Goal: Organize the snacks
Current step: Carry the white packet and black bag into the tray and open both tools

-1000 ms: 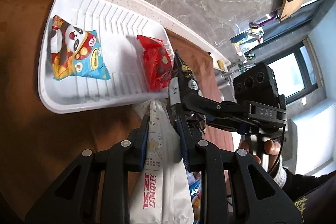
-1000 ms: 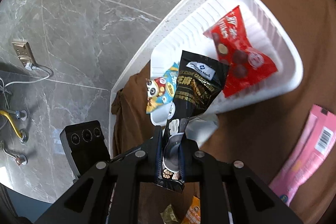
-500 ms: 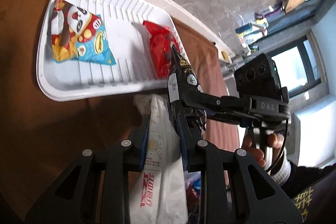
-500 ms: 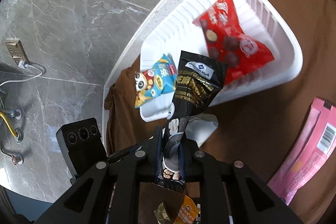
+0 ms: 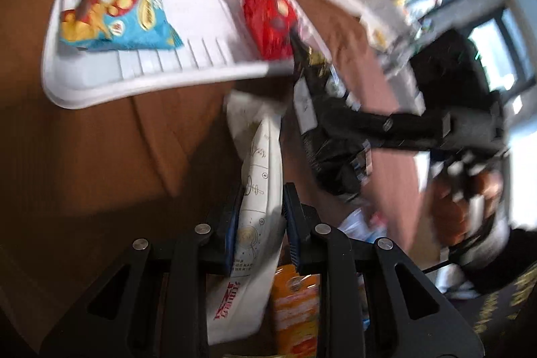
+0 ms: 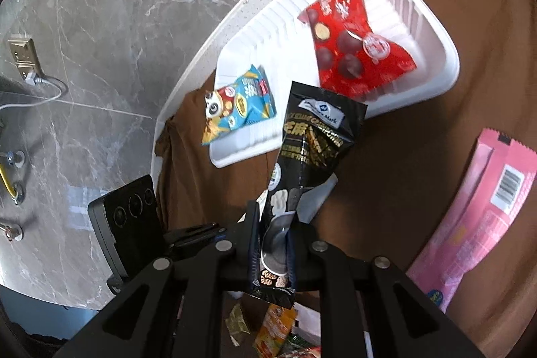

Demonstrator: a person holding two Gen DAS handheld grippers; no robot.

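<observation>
White tray (image 5: 157,83) larger and nearer in the left claw (image 5: 261,223) view, now motion-blurred.

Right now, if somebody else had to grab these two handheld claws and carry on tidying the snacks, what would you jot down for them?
Left gripper: shut on a white packet, just short of the white tray.
Right gripper: shut on a black packet, its top over the tray's near rim.
Done: the panda snack bag and the red candy bag lie in the tray.
Left: lay both held packets in the bare middle of the tray. Then the pink packet on the brown cloth and the orange packets below the grippers.
</observation>
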